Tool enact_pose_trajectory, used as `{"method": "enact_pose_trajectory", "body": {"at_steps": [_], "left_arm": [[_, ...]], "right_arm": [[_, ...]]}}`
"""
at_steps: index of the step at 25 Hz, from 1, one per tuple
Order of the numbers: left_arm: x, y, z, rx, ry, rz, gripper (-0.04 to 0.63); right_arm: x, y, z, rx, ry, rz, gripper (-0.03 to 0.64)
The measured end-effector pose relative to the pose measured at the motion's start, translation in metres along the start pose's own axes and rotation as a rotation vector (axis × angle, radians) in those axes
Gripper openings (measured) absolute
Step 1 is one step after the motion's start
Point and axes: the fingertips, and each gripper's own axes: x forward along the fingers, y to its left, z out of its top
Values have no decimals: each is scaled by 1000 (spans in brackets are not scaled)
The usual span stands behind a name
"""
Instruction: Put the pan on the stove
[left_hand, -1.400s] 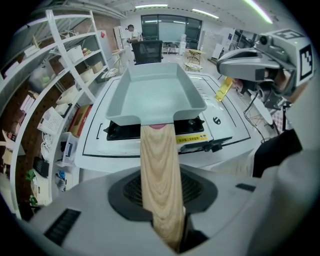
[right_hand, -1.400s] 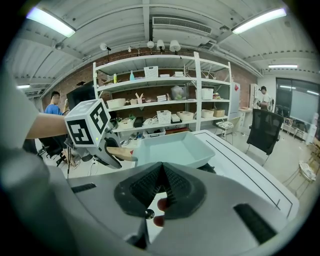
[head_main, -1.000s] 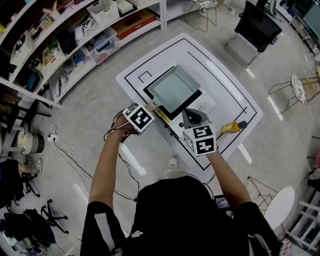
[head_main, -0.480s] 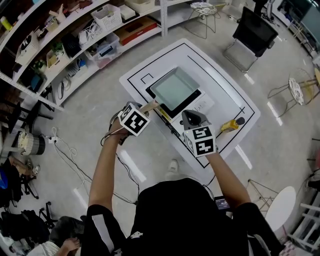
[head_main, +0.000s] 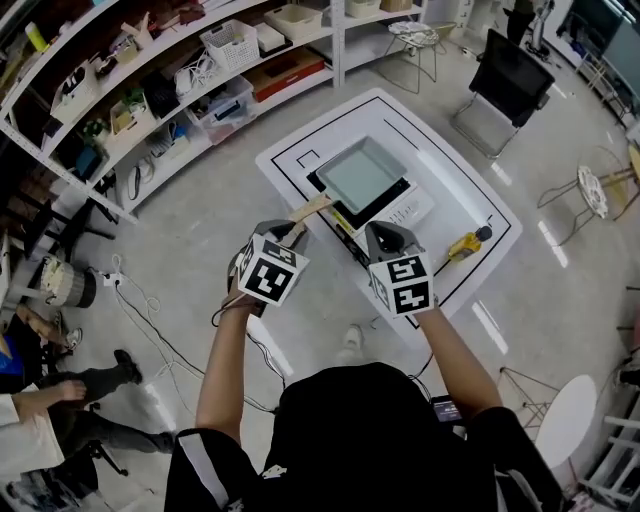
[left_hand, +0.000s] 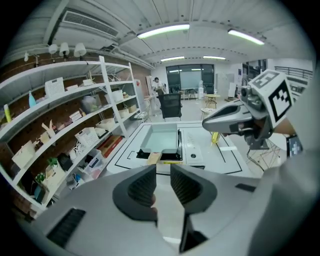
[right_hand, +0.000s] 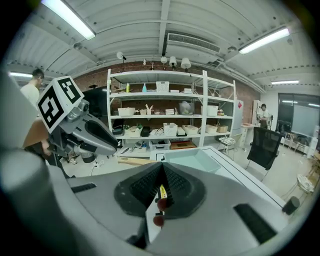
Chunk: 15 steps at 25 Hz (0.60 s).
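A square pale-green pan (head_main: 362, 172) sits on the black stove (head_main: 397, 194) on the white table (head_main: 470, 200). Its wooden handle (head_main: 312, 208) sticks out over the table's left edge. My left gripper (head_main: 287, 232) hangs just short of the handle's end, apart from it. In the left gripper view the jaws are closing with a gap and nothing between them (left_hand: 162, 170); the pan (left_hand: 162, 137) and handle (left_hand: 154, 158) lie ahead. My right gripper (head_main: 379, 231) hovers over the table's near edge, shut and empty (right_hand: 162, 169). It sees the pan (right_hand: 192, 160).
A yellow tool (head_main: 462, 243) lies on the table's right side. Shelves with baskets and boxes (head_main: 180, 80) run along the left. A black chair (head_main: 515, 70) and a stool (head_main: 415, 35) stand beyond the table. A person (head_main: 40, 400) sits at the lower left; cables (head_main: 150, 320) cross the floor.
My left gripper has drawn back from the pan's handle toward me and no longer touches it. The right gripper has stayed put. A person has come into view at lower left.
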Motion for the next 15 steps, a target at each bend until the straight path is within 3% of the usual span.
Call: {"method": "enact_pose_trajectory", "body": {"at_steps": [8, 15], "left_arm": [[-66, -29, -21, -72, -139, 71, 25], [-123, -52, -50, -60, -210, 112, 12]], "right_arm": [[-30, 46, 14, -24, -50, 1, 2], [-69, 89, 16, -25, -85, -10, 2]]}}
